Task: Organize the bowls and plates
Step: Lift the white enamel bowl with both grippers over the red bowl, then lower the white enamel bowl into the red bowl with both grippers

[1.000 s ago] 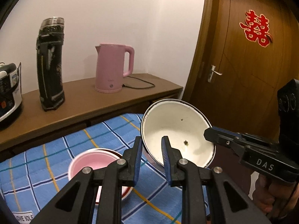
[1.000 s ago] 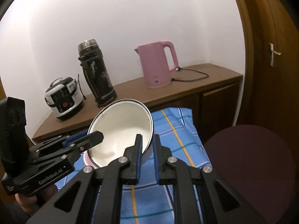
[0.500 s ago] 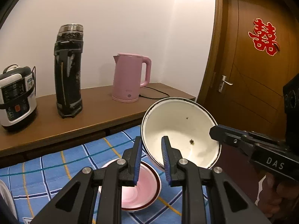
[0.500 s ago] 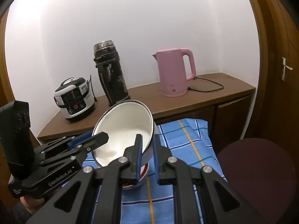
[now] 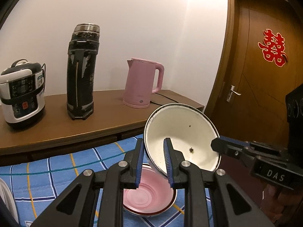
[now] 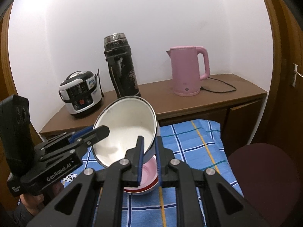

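Two bowls are seen: white bowl (image 5: 181, 132), tilted and speckled, is gripped at its rim by both left gripper (image 5: 153, 162) and right gripper (image 6: 148, 158) above pink bowl (image 5: 149, 194).

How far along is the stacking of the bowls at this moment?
Nothing is visibly stacked yet. In hand: the left hand-held gripper and right hand-held gripper each clamp a rim of the tilted white enamel bowl, held above the pink bowl on the blue checked cloth. Left: lowering it in and releasing.
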Available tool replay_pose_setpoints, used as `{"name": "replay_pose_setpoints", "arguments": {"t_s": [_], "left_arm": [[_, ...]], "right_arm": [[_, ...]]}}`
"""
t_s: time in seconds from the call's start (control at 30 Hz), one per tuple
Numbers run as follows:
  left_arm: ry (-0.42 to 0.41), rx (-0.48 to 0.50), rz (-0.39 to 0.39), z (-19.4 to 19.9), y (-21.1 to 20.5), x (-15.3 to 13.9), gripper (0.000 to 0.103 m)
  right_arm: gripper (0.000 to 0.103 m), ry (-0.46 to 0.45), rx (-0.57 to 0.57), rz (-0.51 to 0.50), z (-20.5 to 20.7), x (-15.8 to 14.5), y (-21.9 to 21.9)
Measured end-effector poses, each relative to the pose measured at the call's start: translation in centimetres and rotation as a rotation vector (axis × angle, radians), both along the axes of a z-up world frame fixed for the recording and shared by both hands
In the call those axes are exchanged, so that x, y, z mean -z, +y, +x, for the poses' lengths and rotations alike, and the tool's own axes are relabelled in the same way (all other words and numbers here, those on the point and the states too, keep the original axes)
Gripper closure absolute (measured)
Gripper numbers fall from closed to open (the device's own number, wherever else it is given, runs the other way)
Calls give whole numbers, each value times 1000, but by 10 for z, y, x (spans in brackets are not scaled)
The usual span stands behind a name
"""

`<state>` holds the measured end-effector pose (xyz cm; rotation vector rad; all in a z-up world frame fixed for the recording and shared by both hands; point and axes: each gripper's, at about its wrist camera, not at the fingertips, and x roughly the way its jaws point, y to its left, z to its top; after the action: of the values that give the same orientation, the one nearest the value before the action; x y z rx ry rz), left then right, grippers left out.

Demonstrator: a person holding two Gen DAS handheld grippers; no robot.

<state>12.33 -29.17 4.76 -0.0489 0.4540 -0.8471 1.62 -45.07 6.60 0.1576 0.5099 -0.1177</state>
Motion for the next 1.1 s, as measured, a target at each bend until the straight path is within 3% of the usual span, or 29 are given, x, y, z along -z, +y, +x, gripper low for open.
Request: {"name": "replay_pose_setpoints", "arguments": {"t_s": [0.57, 1.1], "left_arm": [[81, -15, 14, 19, 3, 17, 80], [104, -30, 47, 27, 1, 28, 80]], "right_arm": [[90, 76, 7, 6, 19, 25, 3], [90, 107, 3, 13, 25, 37, 5]]}}
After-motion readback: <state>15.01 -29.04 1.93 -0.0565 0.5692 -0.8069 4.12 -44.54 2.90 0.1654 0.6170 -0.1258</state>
